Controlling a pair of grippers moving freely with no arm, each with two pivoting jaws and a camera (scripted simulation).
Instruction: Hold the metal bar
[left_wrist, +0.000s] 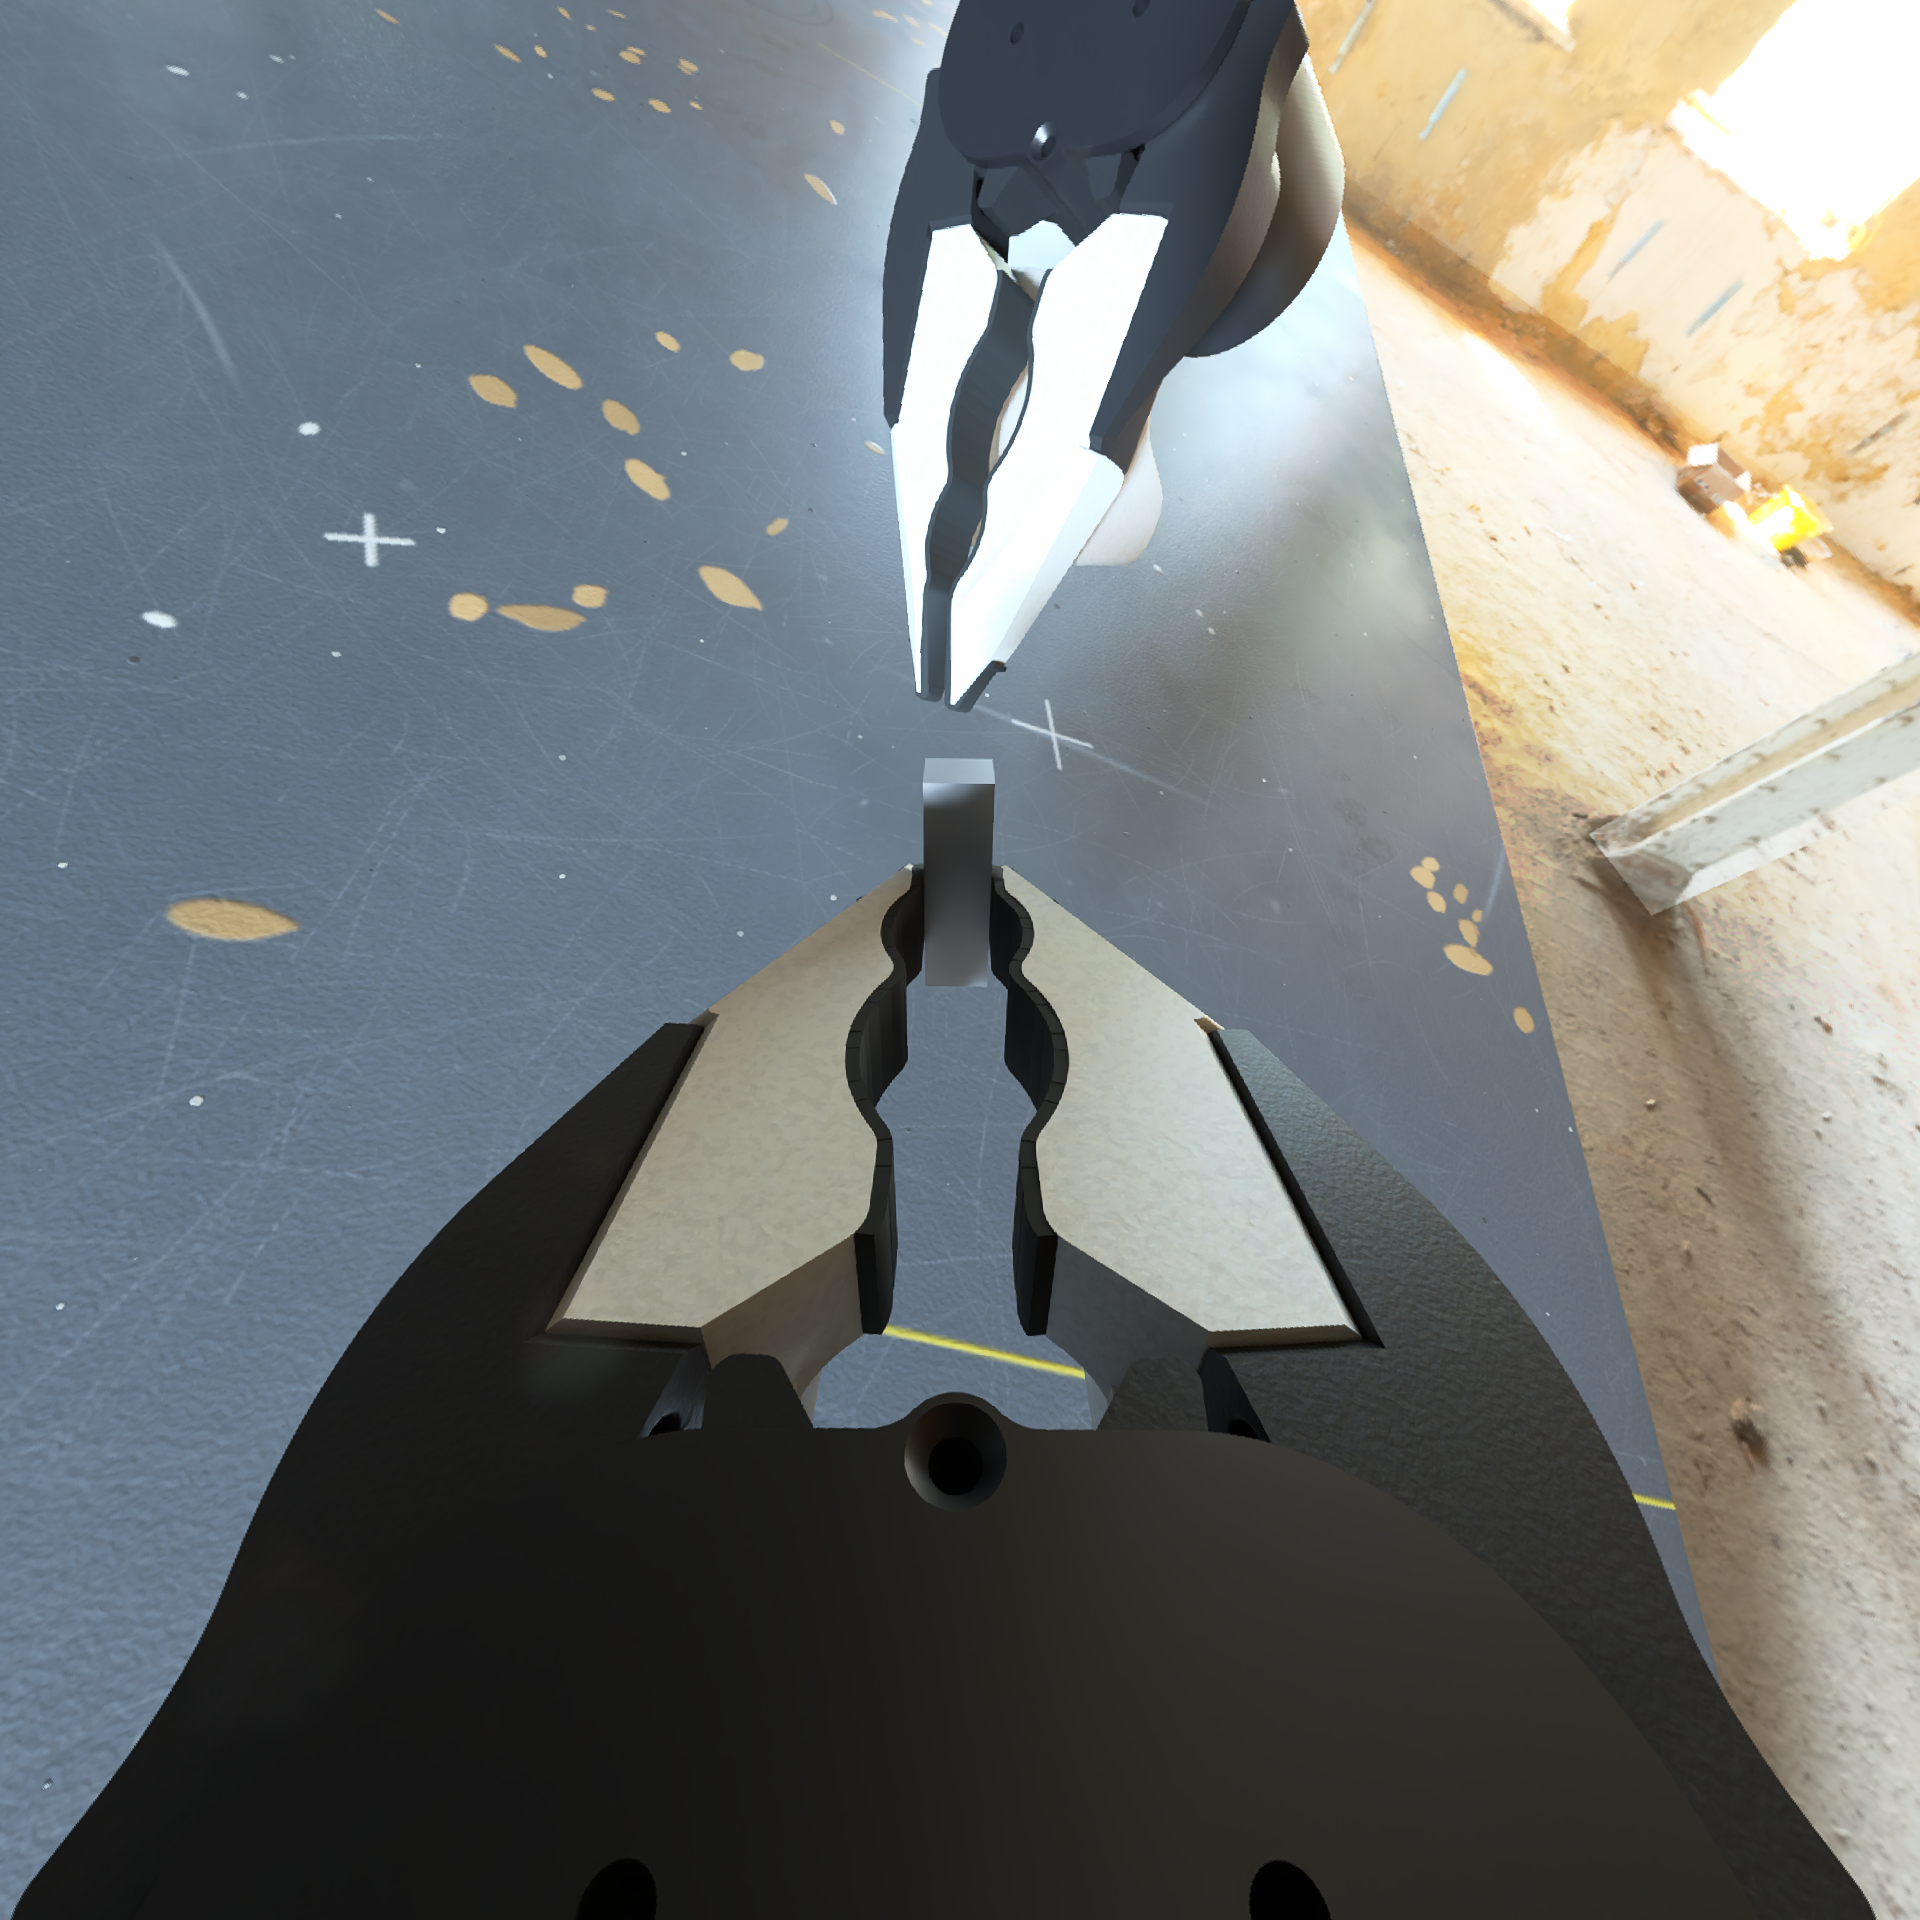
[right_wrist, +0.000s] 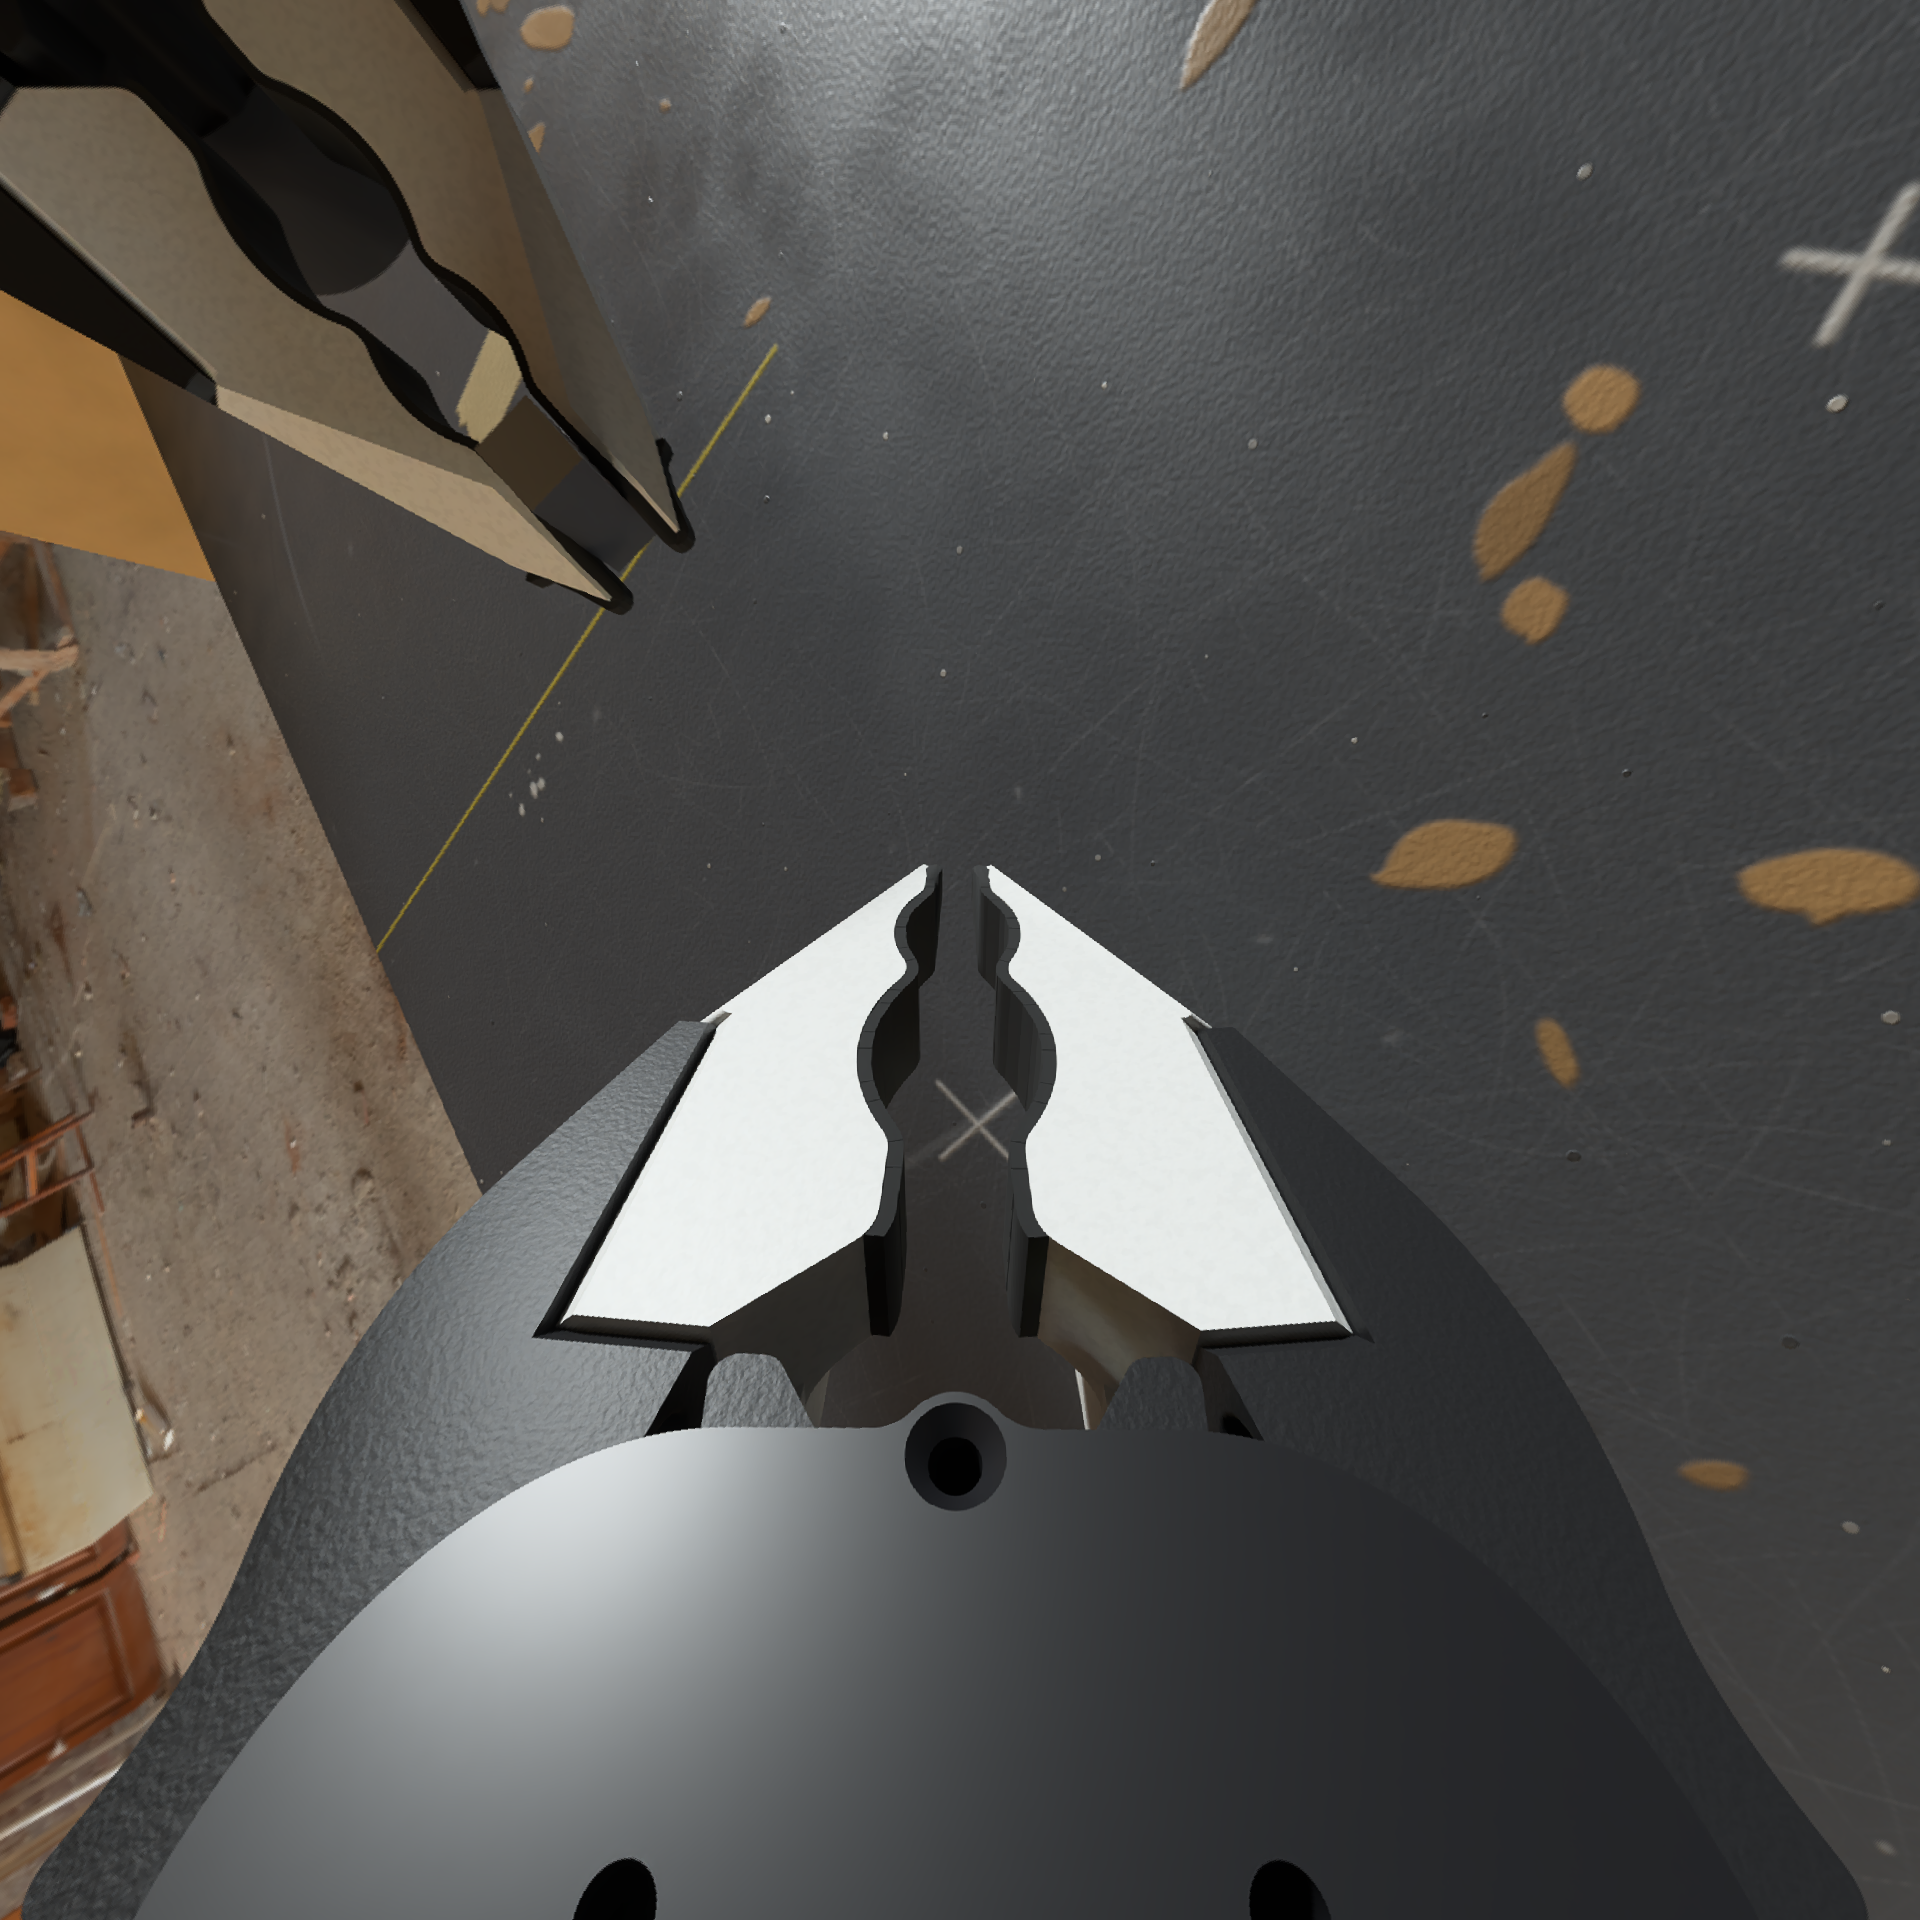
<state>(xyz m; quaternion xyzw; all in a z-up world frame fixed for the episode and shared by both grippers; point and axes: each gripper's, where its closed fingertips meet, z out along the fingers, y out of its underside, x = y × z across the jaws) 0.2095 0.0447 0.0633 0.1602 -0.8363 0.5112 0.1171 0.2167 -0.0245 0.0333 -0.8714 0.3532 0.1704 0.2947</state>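
Observation:
The metal bar is a short grey block. My left gripper, with tan fingers, is shut on it, and the bar's end sticks out past the fingertips above the dark table. My right gripper, with white fingers, hangs just beyond the bar's free end, apart from it. In the right wrist view my right gripper is shut with only a thin slit between the fingers and nothing in it. The left gripper shows at the upper left there, clamped on the bar.
The table is dark grey with tan paint spots and white chalk crosses. Its edge runs along the right side, with a dusty concrete floor below. A thin yellow line crosses the table near the edge.

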